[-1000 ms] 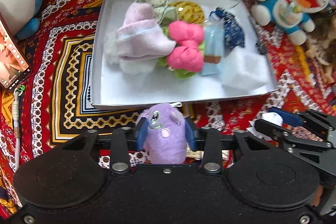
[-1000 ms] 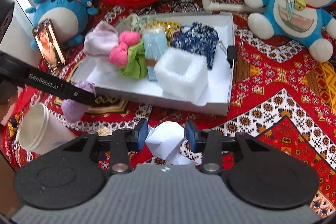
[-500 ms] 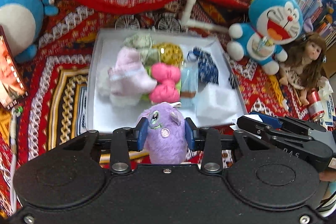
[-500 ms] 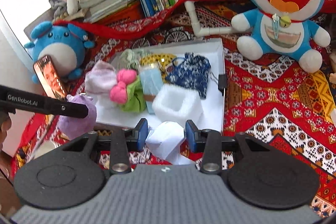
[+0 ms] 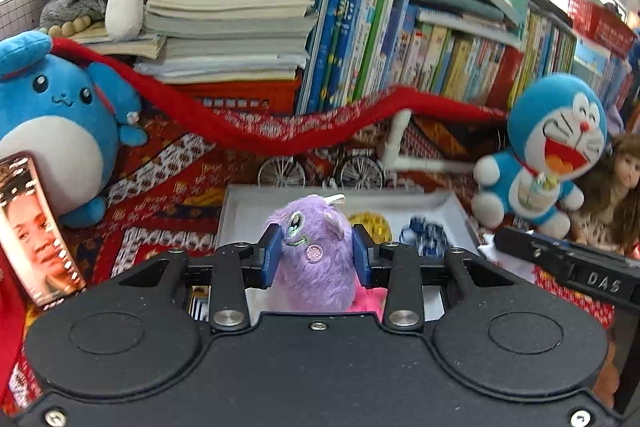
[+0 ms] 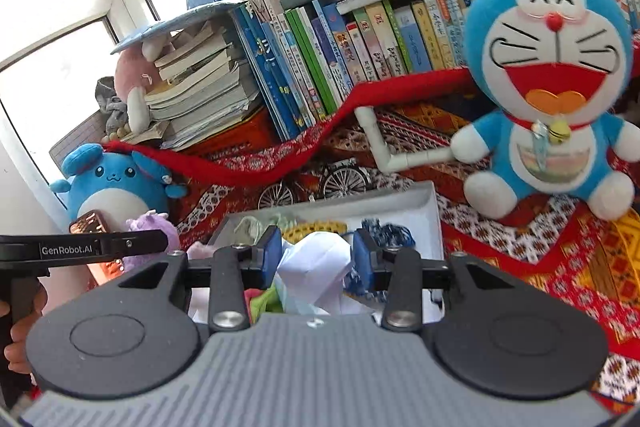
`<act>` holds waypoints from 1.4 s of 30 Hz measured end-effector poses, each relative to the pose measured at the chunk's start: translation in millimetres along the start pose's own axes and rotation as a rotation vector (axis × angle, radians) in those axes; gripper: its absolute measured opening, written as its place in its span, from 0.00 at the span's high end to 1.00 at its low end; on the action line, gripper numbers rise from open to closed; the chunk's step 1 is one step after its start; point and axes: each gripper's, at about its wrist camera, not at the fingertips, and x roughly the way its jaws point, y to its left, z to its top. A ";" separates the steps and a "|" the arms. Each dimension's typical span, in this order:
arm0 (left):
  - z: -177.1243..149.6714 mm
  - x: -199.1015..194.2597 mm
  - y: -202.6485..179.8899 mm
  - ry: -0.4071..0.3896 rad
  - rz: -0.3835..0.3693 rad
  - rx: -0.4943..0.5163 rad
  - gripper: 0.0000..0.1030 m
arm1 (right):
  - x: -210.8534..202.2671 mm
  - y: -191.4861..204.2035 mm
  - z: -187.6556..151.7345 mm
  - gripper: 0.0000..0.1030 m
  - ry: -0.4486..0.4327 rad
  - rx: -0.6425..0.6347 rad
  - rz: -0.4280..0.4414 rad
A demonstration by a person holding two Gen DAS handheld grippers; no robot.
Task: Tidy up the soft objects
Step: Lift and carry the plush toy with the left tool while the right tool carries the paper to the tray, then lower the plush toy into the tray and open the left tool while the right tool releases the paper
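Note:
My left gripper (image 5: 315, 254) is shut on a small purple furry plush (image 5: 312, 251), held up in front of the white tray (image 5: 240, 207). In the right wrist view the same purple plush (image 6: 154, 227) shows at the left, behind the left gripper's finger. My right gripper (image 6: 316, 258) is shut on a crumpled white paper-like piece (image 6: 316, 263), lifted over the white tray (image 6: 424, 201). Several soft items lie in the tray: a yellow mesh pouch (image 6: 316, 229), a blue patterned pouch (image 6: 388, 233), a pink item (image 5: 366, 301).
A blue cat plush (image 6: 548, 87) sits right of the tray, a round blue plush (image 5: 52, 123) and a phone (image 5: 32, 231) to the left. Books (image 5: 400, 47), a red scarf (image 5: 280, 131), a white pipe and a toy bicycle (image 6: 316, 183) stand behind. A doll (image 5: 616, 187) sits far right.
Both grippers rose and tilted upward with their loads still held; the views swung from the tray up to the bookshelf. The tray's near part has dropped out of sight behind the grippers.

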 end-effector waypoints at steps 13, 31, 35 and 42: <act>27.3 60.6 -7.5 0.051 -0.061 0.041 0.66 | 73.0 4.2 11.9 0.56 0.052 -0.008 -0.024; -3.8 93.1 -15.7 0.126 -0.059 0.127 0.65 | 105.1 -4.1 -14.3 0.57 0.138 -0.004 -0.028; -4.7 91.1 -18.3 0.133 -0.055 0.143 0.62 | 102.8 -4.5 -13.6 0.54 0.132 0.005 -0.013; -8.8 85.0 -19.1 0.145 -0.041 0.165 0.58 | 95.4 -5.0 -13.3 0.46 0.124 0.021 0.019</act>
